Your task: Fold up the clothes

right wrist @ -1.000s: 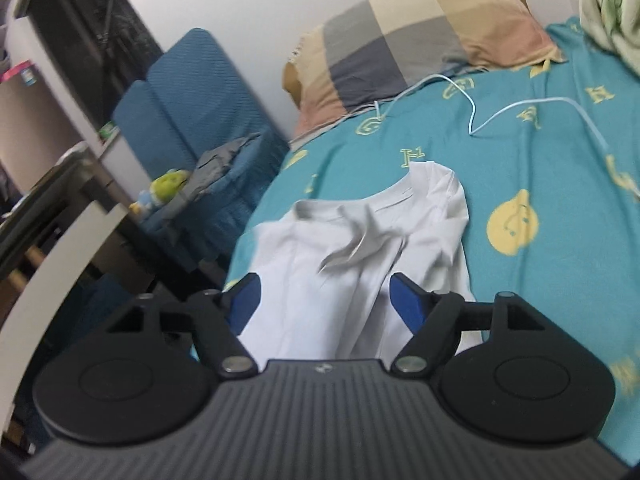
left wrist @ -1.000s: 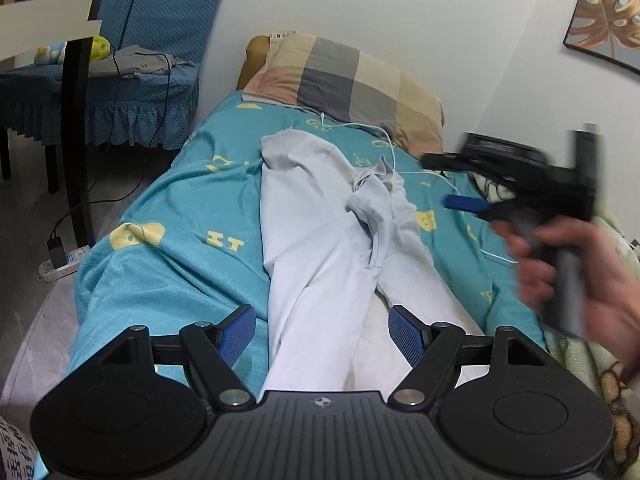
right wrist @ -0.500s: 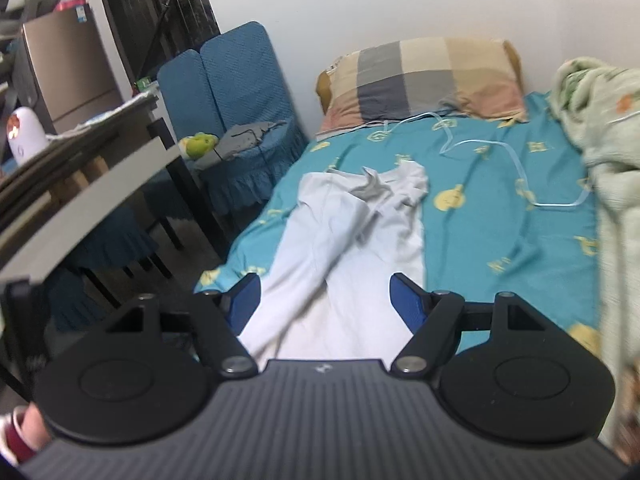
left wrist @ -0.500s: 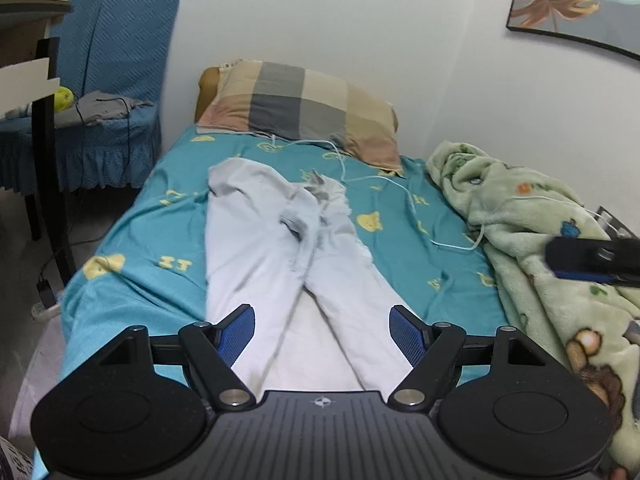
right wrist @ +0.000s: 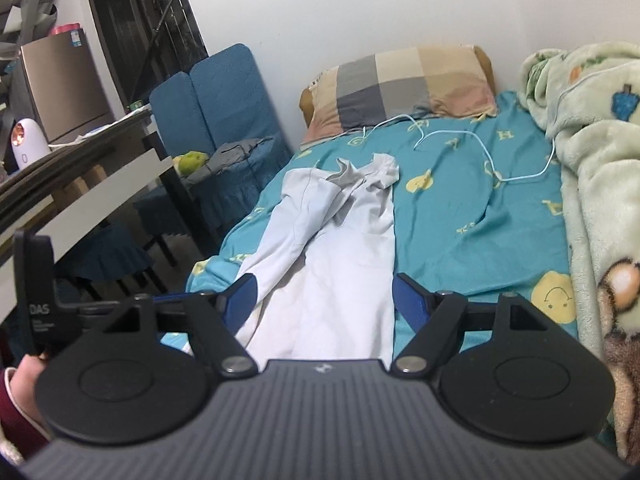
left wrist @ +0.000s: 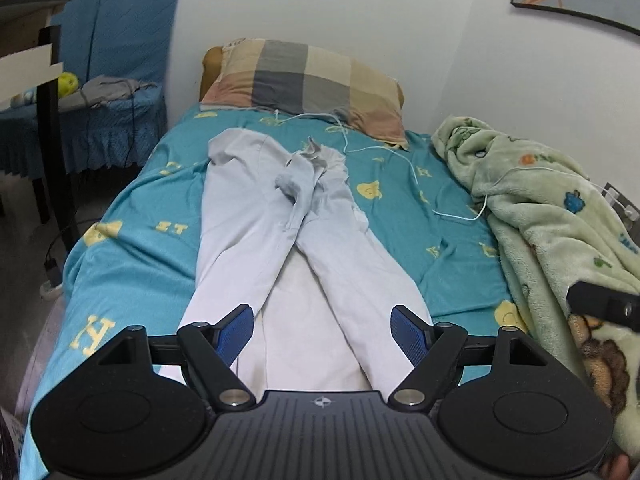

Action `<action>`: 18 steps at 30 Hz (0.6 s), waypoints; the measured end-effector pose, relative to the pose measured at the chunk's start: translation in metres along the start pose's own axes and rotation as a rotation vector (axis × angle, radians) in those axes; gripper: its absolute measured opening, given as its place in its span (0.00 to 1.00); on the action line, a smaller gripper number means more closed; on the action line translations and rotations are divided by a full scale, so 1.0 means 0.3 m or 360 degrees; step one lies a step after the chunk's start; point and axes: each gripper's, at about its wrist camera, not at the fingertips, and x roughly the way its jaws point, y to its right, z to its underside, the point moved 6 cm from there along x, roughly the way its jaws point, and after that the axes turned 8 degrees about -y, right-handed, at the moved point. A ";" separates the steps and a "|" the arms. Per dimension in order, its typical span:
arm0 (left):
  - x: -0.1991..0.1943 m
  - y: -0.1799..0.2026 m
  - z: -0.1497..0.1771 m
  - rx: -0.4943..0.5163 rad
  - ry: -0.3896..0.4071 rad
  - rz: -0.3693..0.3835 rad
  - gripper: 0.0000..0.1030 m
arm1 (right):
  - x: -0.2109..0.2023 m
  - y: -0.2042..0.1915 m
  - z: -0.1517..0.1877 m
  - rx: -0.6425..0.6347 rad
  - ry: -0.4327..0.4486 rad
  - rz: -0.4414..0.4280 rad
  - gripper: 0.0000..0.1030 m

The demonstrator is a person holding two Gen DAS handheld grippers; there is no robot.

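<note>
Both grippers pulled back since half a second ago; trousers now seen from the foot of the bed.

I read the left gripper [left wrist: 322,330] with blue pads spread wide, nothing between them, hovering over the leg ends of the pale trousers [left wrist: 276,236]. The right gripper [right wrist: 324,300] is likewise spread and empty. The trousers lie lengthwise on the teal sheet [left wrist: 132,248], legs splayed toward me, waistband bunched toward the checked pillow [left wrist: 304,80]. A white cable [right wrist: 484,152] loops across the sheet between pillow and green fleece blanket [left wrist: 552,216]. Writing: yellow letters printed on the sheet, an "H" near the edge [left wrist: 93,333]; on the other gripper's body [right wrist: 34,300] in the right view I read "DAS", with the smaller print below it illegible.
</note>
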 end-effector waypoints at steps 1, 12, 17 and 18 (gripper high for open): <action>-0.003 -0.003 0.006 0.0001 -0.0016 -0.0017 0.78 | -0.007 0.007 -0.006 0.0005 0.0015 -0.0002 0.75; -0.115 -0.142 -0.008 0.0167 -0.0405 -0.0172 0.82 | -0.055 0.044 -0.037 0.0087 0.0064 -0.0117 0.76; -0.157 -0.243 0.009 0.0130 -0.0594 -0.0180 0.82 | -0.058 0.048 -0.030 0.0125 0.0026 -0.0143 0.76; -0.159 -0.262 0.018 0.0104 -0.0621 -0.0176 0.82 | -0.059 0.048 -0.027 0.0124 0.0020 -0.0137 0.76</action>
